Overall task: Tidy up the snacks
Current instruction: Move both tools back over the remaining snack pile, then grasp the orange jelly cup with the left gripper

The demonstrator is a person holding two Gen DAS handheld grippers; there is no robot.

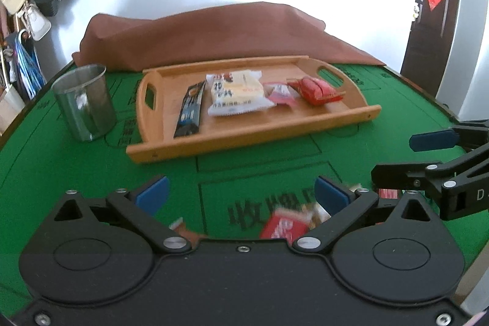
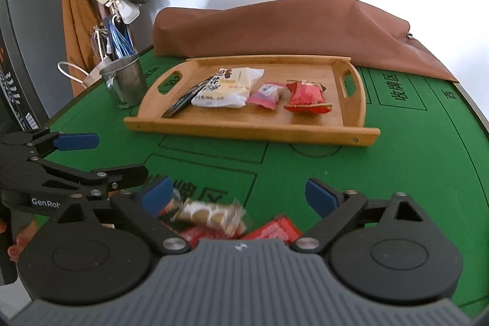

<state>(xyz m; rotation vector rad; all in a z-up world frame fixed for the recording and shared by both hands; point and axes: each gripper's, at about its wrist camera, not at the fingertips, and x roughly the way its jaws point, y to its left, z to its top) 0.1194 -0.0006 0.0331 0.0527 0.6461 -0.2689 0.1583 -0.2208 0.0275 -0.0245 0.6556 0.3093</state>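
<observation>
Flat wooden tray (image 2: 244, 124), crinkly snack packets (image 2: 227, 87)

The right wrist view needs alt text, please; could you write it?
Open right tongs hover over loose snack packets on a green table. Beyond, a wooden tray holds four snacks, beside a metal cup.

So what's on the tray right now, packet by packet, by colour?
Black stick packet: 1
White-and-yellow packet: 1
Pink packet: 1
Red packet: 1
Total on the wooden tray: 4
</observation>
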